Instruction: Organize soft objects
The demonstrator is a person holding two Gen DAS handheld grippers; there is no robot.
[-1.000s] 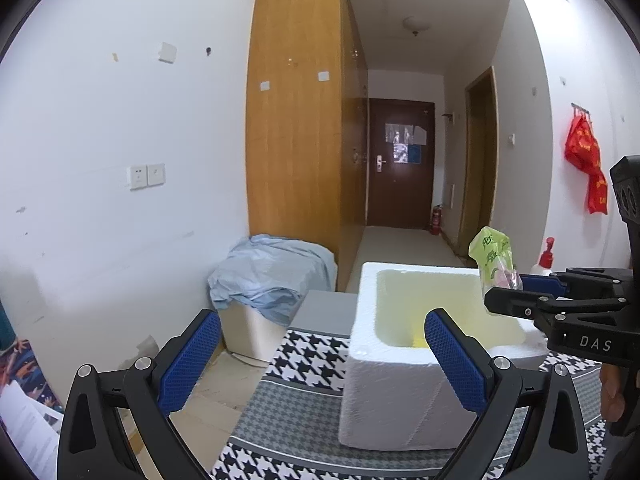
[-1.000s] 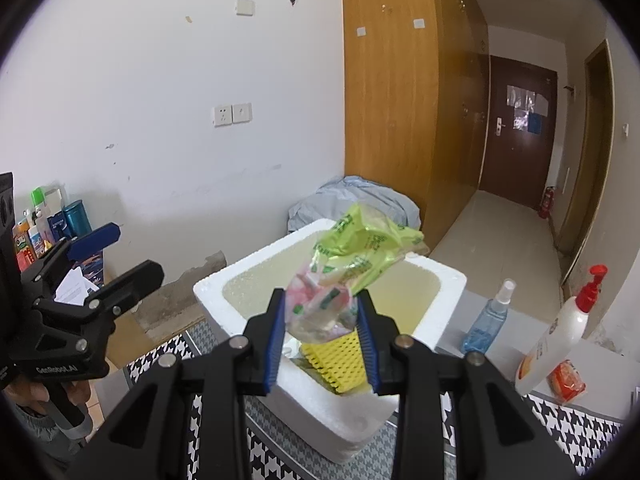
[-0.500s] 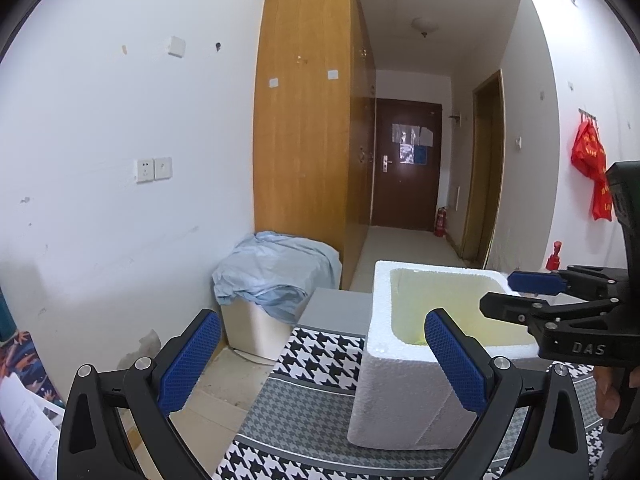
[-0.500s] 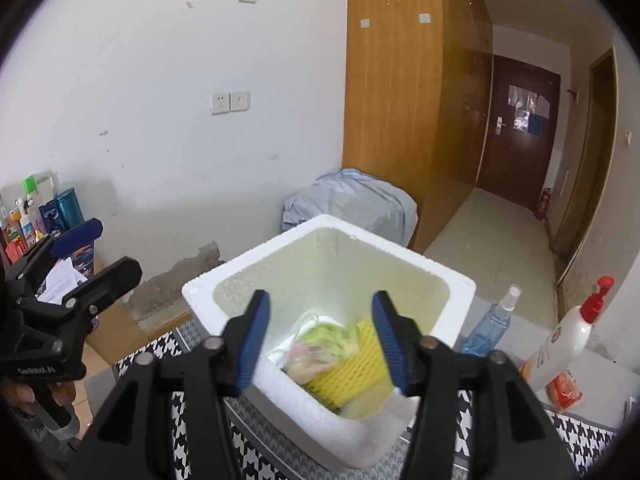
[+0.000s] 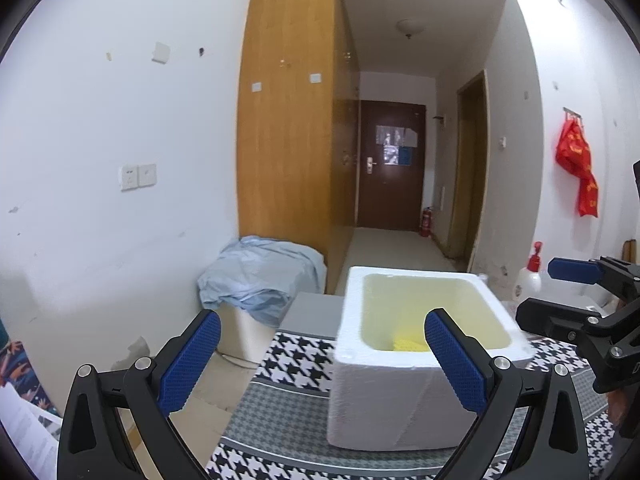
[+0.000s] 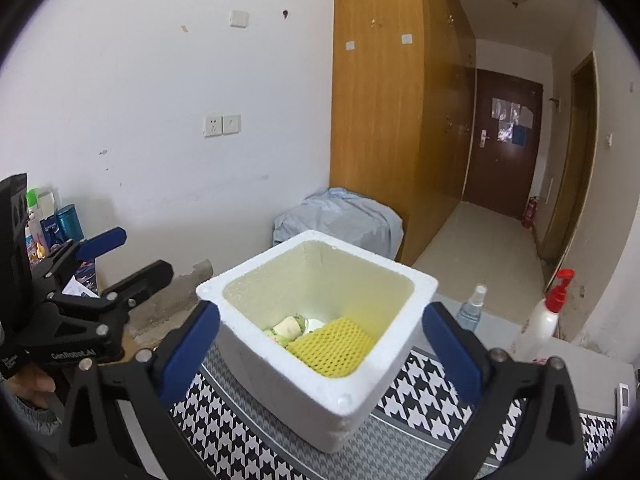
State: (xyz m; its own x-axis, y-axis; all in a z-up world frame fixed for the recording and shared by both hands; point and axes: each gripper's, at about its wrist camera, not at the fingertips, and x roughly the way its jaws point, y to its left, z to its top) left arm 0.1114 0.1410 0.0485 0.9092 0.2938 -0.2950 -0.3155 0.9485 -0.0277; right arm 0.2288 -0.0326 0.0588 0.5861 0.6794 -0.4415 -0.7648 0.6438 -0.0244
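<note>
A white foam box [image 6: 248, 356] stands open on a houndstooth cloth [image 6: 420, 396]. Inside it lie a yellow foam net [image 6: 332, 346] and a green-and-pink plastic bag [image 6: 286, 328]. My right gripper [image 6: 318, 320] hovers above the box's near side; its jaws are opening wide, with nothing held between them. My left gripper [image 5: 322, 320] is open and empty, left of the box [image 5: 380, 392], where only a bit of the yellow net [image 5: 408, 345] shows. Each gripper appears in the other's view: the right gripper [image 5: 556, 292] and the left gripper [image 6: 132, 256].
A clear spray bottle [image 6: 470, 308] and a white pump bottle with a red top [image 6: 540, 320] stand right of the box. A container draped in blue-grey fabric [image 6: 340, 216] sits by the wooden wardrobe [image 6: 380, 120]. Bottles [image 6: 68, 220] crowd the far left.
The right gripper opened and let go of the green-and-pink bag, which dropped into the foam box beside the yellow net. The gripper drew back slightly. The left gripper stayed open.
</note>
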